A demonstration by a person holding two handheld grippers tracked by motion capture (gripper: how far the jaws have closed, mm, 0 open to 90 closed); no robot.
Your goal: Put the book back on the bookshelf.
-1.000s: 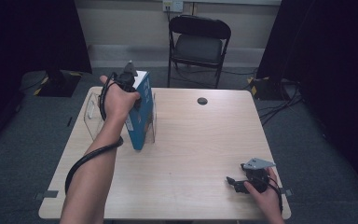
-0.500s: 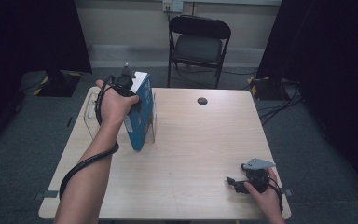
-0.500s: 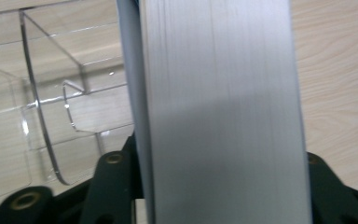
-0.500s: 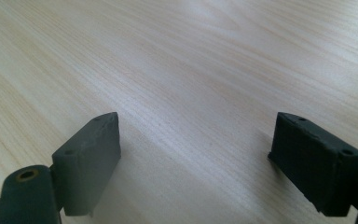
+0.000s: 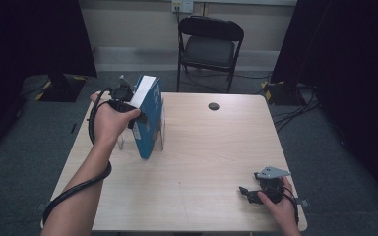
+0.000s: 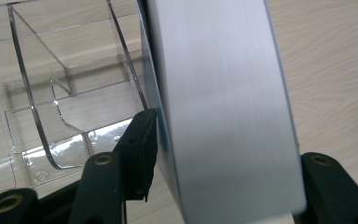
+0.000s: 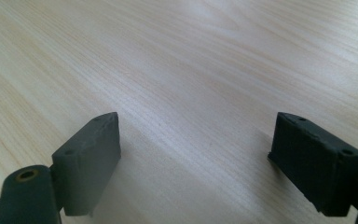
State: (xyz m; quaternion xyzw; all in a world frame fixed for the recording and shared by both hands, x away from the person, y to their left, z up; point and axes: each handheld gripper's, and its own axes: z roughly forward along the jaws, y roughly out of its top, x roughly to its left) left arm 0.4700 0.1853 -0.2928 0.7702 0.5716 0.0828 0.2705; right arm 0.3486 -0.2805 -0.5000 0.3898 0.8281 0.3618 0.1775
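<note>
So the table (image 5: 192, 162) is the big thing here, light wood, with a folding chair (image 5: 210, 46) behind its far edge. Everything below is placed off the blue box.

The blue box (image 5: 147, 118) stands on end near the far left corner of the table, long axis roughly upright but tipped a little, its white top edge leaning toward my left hand. Right against it, on the side away from the middle of the table, sits a clear plastic holder (image 6: 51, 116); from the high view the box looks like it rests in or against the holder's end slot, though I can't tell which.

My left gripper (image 5: 128, 105) is at the box's upper part, coming in from the holder side. Its jaws have just been opening: the box is between them, but in the left gripper view one pad looks a hair off the face, the other I can't see well. I'd call it released, so the next move is backing straight off without knocking the box over.

My right gripper (image 5: 248, 192) is well away toward the near right corner, jaws wide apart and empty over bare wood.

Smallest bit: a dark round cap (image 5: 213, 106) to the box's right, near the far edge.
</note>
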